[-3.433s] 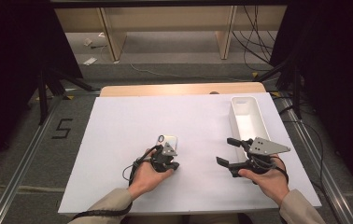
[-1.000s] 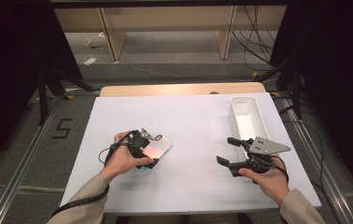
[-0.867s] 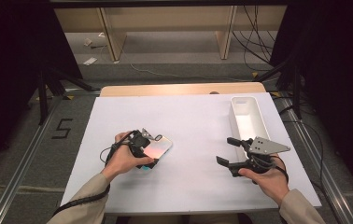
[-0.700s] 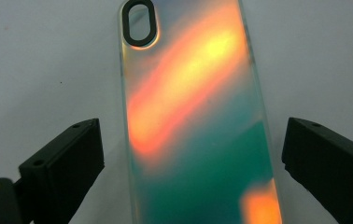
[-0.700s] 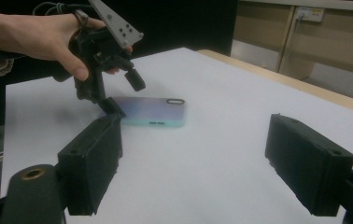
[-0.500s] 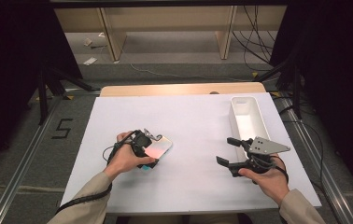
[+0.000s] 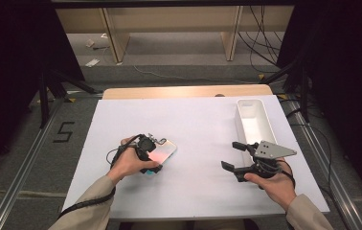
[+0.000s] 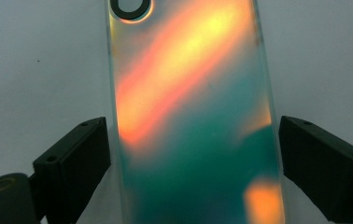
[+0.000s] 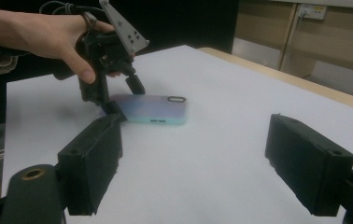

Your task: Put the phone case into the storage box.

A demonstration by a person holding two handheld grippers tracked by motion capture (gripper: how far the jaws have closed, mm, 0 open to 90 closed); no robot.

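A phone (image 7: pixel 165 149) with an iridescent orange-and-teal back lies flat and slanted on the white table sheet (image 7: pixel 193 120), left of centre. My left gripper (image 7: pixel 151 155) points down over its near end. In the left gripper view the phone (image 8: pixel 188 93) lies between the two black jaws of my left gripper (image 8: pixel 193 163), which have just been closing. A thin gap remains on each side. The right gripper view shows the phone (image 9: pixel 153 109) and the left gripper (image 9: pixel 124 97) straddling it. My right gripper (image 7: pixel 233 155) hovers open and empty at the front right, its jaws (image 9: pixel 193 158) wide apart.
A long white tray (image 7: pixel 240 122) stands at the right of the table, just beyond the right gripper. A bare wooden strip (image 7: pixel 184 92) runs along the far edge of the table. Floor, rails and cables surround the table.
Since the earliest frame the left hand has shifted left and turned, and the phone now lies slanted. Over the last second it crept slightly right. The right hand has not moved.
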